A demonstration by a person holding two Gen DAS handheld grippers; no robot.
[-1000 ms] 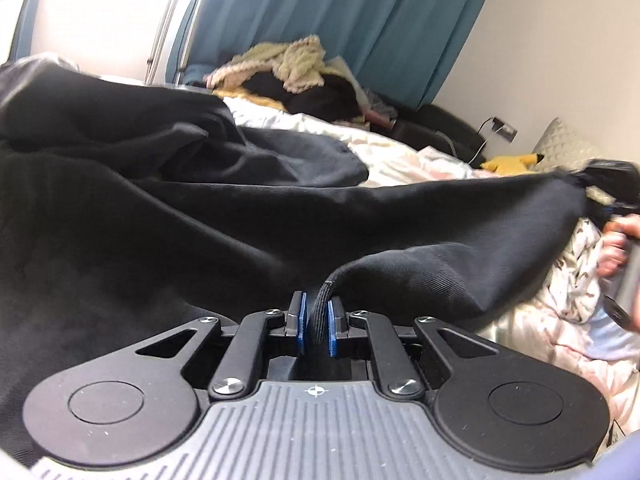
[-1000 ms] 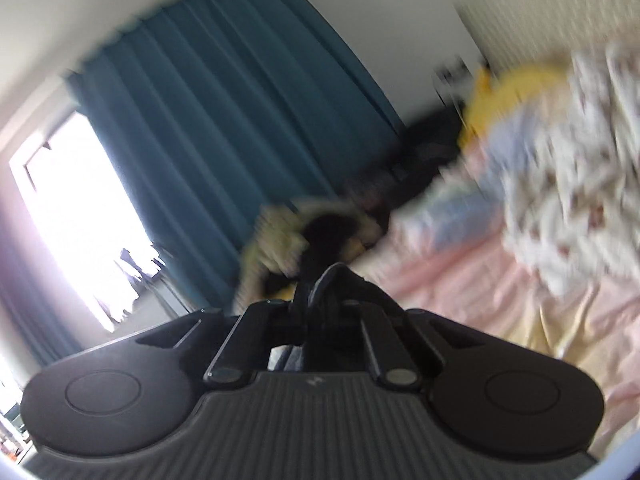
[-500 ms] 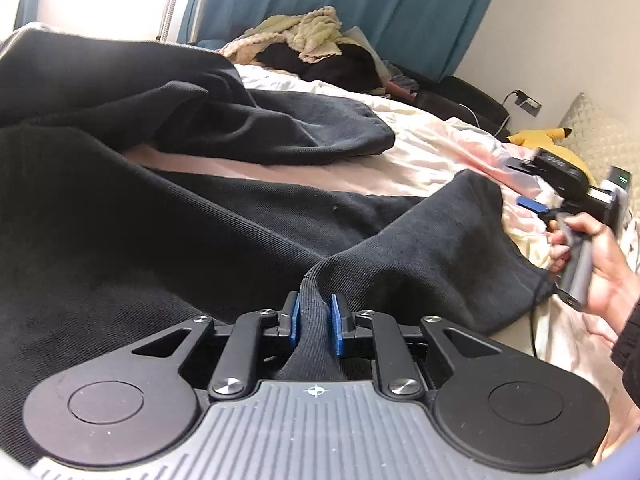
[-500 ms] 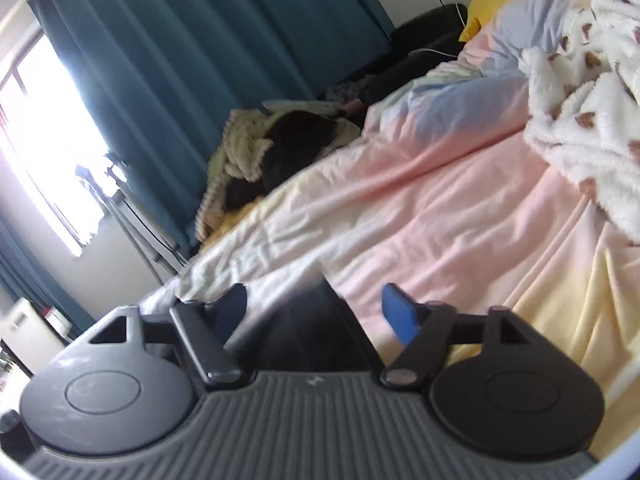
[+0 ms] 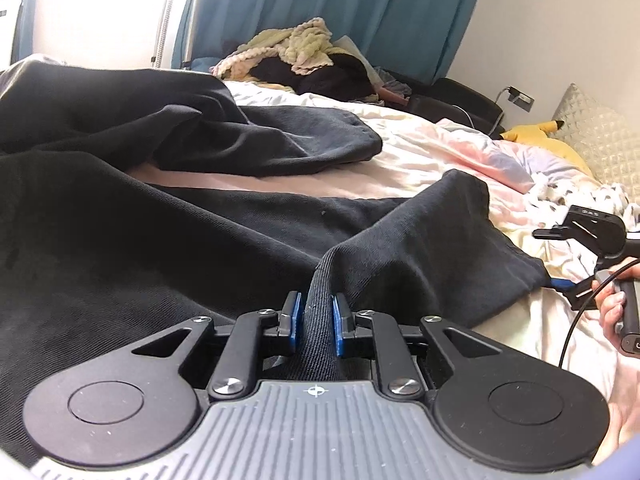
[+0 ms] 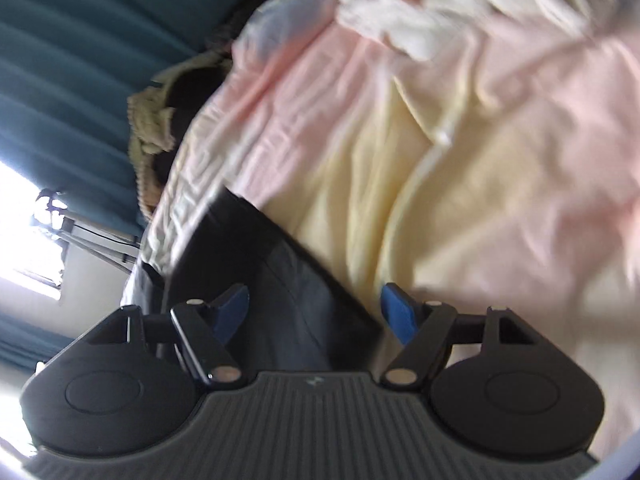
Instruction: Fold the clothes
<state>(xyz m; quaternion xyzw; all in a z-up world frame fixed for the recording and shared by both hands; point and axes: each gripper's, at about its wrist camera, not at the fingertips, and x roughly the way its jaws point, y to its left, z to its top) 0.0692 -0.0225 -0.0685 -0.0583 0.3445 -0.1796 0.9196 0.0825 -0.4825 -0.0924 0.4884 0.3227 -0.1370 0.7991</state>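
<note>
A large black garment (image 5: 160,240) lies spread and rumpled over the bed. A ribbed fold of it rises between the blue pads (image 5: 294,320) of my left gripper (image 5: 315,318), which is shut on that fold. My right gripper (image 6: 316,308) is open, its blue pads (image 6: 396,312) wide apart, tilted over a corner of the black garment (image 6: 280,280) without touching it. In the left wrist view a hand (image 5: 612,312) holds the right gripper (image 5: 554,258) at the far right, just past the garment's hem corner.
The pink and pale-yellow bed sheet (image 6: 440,160) lies under everything. A heap of clothes with a beige knitted throw (image 5: 296,44) sits at the far side before teal curtains (image 5: 360,0). A yellow plush (image 5: 536,132), a pillow (image 5: 592,132) and a spotted white blanket (image 6: 420,0) are to the right.
The right gripper opened and let go of the black garment, then drew back and tipped toward the bed. The stretched garment dropped onto the sheet. The left gripper kept its hold on the fold.
</note>
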